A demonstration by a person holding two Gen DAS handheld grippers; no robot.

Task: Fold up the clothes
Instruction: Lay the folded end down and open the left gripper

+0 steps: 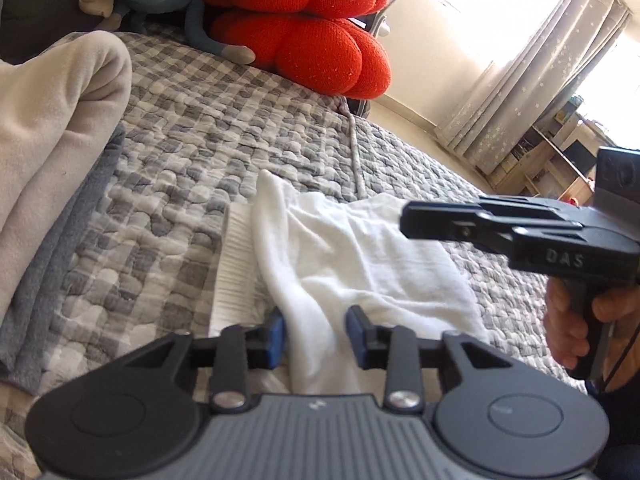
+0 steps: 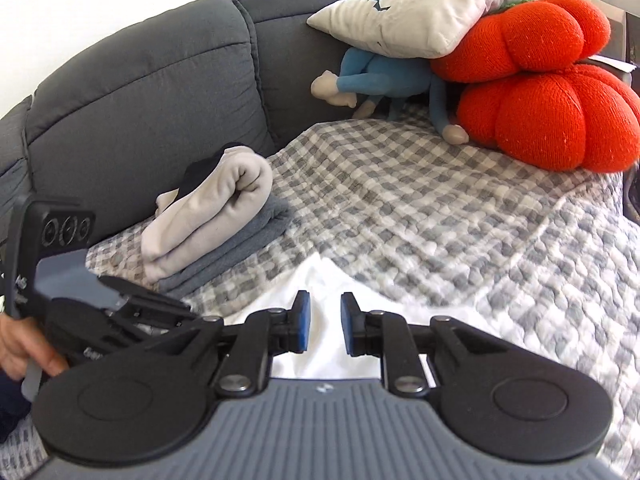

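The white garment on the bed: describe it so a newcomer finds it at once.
Start at the grey-and-white checked quilt covering the bed. The white garment lies rumpled on it, directly ahead of the left gripper, whose blue pads sit either side of a raised fold. Unlike the beige and grey folded stack near the headboard, it is pure white and has a ribbed band along one edge.

Left tongs point(image 1: 315, 334) gape with both pads apart, and right tongs point(image 2: 324, 324) stand parted likewise.
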